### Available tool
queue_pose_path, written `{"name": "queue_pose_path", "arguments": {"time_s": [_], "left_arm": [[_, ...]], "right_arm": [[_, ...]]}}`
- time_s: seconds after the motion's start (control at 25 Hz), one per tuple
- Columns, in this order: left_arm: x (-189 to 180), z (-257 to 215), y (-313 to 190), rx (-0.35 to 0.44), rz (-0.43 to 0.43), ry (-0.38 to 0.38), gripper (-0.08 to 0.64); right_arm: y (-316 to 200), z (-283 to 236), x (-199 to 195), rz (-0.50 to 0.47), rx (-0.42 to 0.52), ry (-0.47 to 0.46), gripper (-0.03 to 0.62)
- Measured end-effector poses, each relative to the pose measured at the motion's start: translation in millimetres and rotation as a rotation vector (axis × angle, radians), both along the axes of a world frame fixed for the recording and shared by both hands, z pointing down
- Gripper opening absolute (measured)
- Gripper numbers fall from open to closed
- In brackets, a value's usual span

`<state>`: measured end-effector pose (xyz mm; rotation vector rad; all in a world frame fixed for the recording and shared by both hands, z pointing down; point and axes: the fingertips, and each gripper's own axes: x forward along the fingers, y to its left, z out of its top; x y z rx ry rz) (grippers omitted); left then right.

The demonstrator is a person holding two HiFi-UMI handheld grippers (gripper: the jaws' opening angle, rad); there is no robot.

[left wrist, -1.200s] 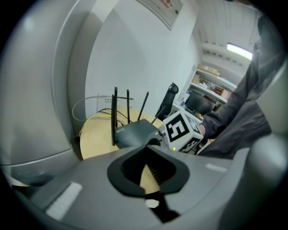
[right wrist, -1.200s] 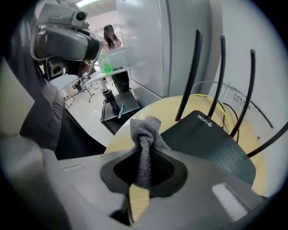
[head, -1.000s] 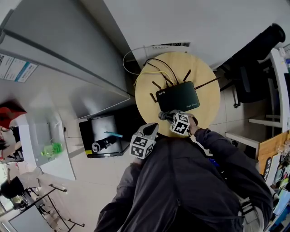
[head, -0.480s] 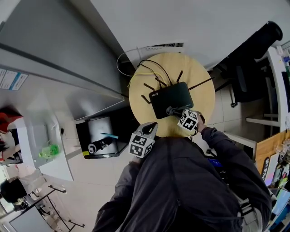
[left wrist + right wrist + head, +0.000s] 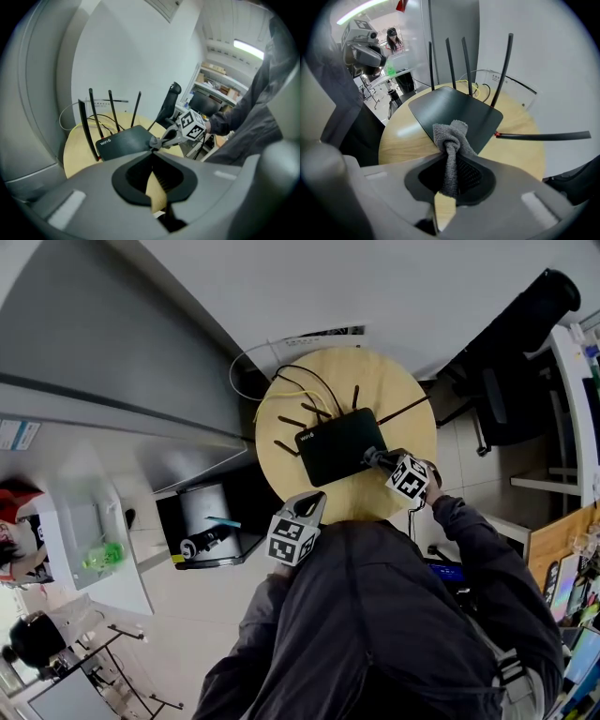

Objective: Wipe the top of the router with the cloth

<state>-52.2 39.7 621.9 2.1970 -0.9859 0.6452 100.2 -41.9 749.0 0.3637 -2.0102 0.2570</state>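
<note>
Round and pale, the wooden table [image 5: 277, 465] stands against a white wall [image 5: 375, 287], with a dark office chair [image 5: 511, 352] off to one side. The black router [image 5: 336, 448] lies flat near the middle of the tabletop. Its thin antennas [image 5: 502, 70] stand up along the far side, and yellow and black cables [image 5: 302, 390] trail behind it toward the wall.

The right gripper [image 5: 452, 157] is clenched on the grey cloth [image 5: 451, 135]. The cloth runs as a twisted strip down between the two jaws, and its bunched end sticks out past the tips. That wad sits on the router's lid, at the corner nearest the person on their right. The rest of the lid lies bare beyond it.

The left gripper [image 5: 317, 502] is held at the table's near edge, close to the person's dark jacket [image 5: 394, 615]. It is apart from the router and does not touch it. Its jaws are pressed together with nothing between them, and they point across the table toward the router and the other gripper.
</note>
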Motion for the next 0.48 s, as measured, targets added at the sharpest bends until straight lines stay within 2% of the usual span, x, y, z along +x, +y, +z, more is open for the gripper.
{"name": "queue_pose_path", "arguments": {"time_s": [0.32,0.48], "left_arm": [[2,0,7,-0.001,-0.017,-0.014,0.0],[-6,0,13,-0.001,-0.033,-0.02,0.0]], "right_arm": [[3,-4,-4,-0.005,0.037,0.026,0.038],[31,-11,-44,-0.033,-0.012,-0.072,0.039]]}}
